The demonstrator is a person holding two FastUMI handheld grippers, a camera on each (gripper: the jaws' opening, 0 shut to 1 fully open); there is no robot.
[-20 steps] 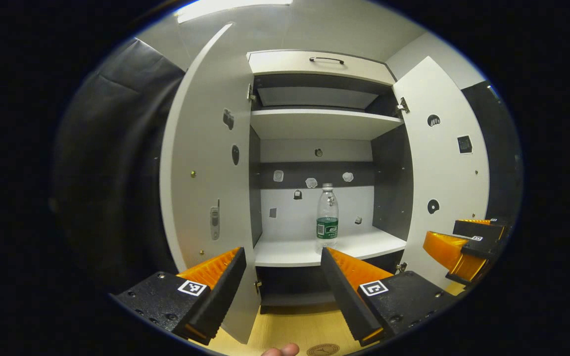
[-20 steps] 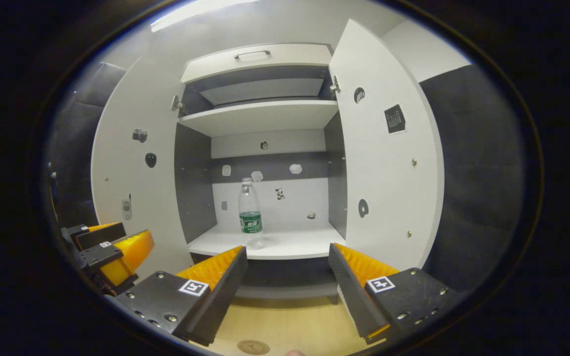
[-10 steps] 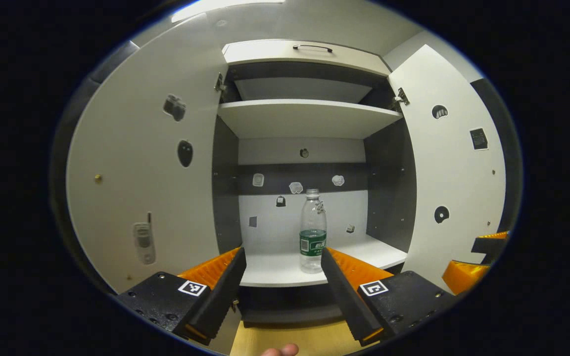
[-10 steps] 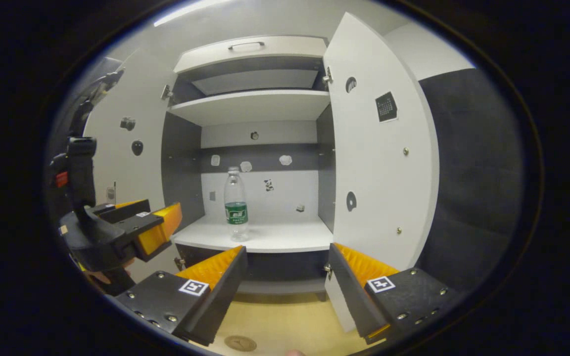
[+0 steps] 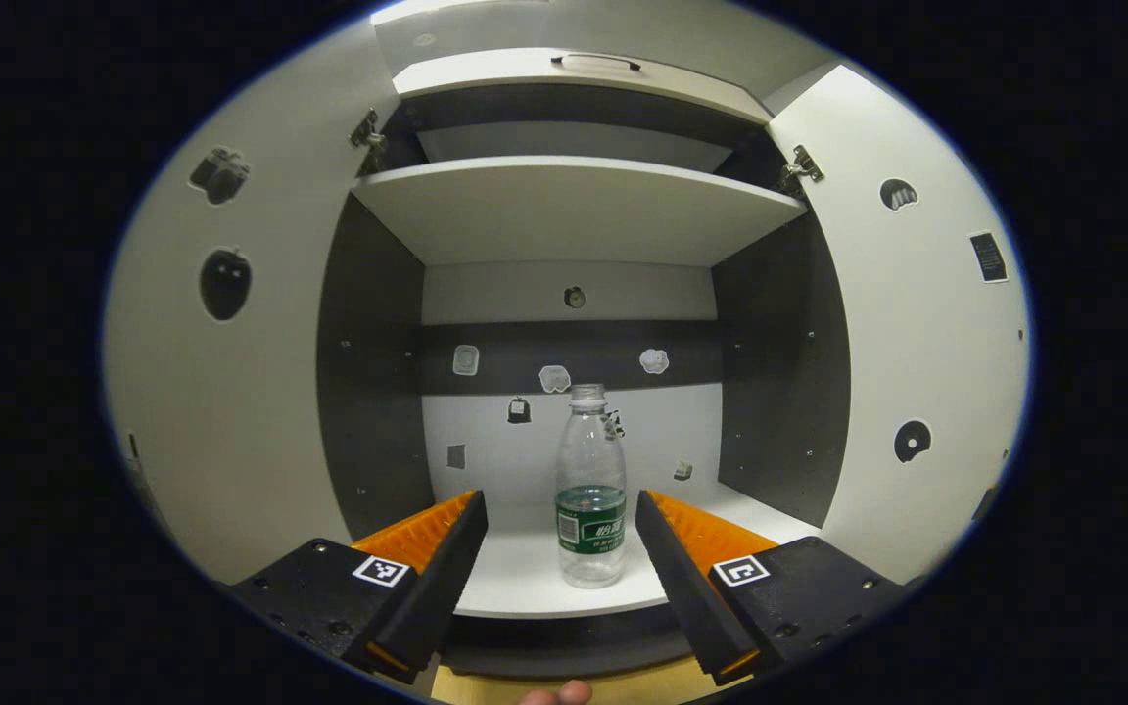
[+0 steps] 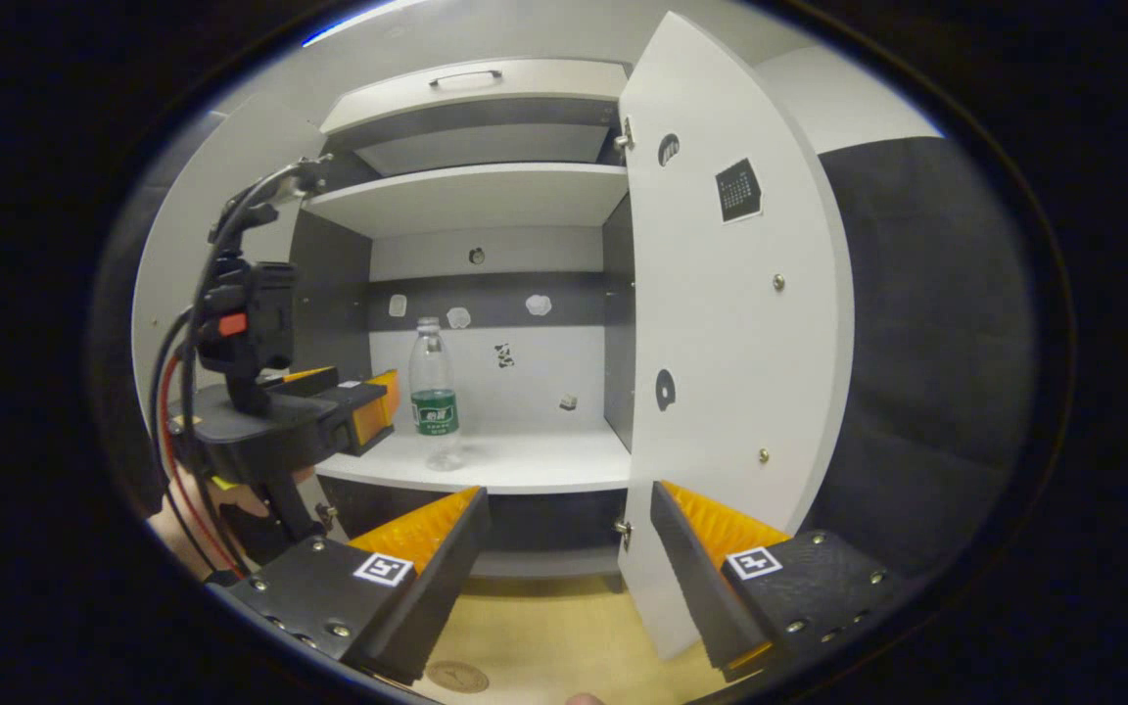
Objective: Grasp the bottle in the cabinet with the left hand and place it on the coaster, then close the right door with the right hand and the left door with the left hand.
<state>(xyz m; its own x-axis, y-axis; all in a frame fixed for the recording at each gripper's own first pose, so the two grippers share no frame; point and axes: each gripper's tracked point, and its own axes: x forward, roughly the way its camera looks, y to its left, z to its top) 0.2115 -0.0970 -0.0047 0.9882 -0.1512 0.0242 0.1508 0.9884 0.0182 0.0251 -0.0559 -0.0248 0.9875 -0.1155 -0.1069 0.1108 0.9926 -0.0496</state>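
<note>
Left gripper view: left gripper (image 5: 561, 509) agape, bottle (image 5: 590, 490) ahead

Dim, sharp, top-lit fisheye curvature

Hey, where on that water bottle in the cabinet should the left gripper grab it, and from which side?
Probably the bottle body at or just above its green label, coming straight in from the open cabinet front. It stands upright on the lower shelf, already lined up between the open left gripper fingers; the narrow neck offers less surface.
</note>
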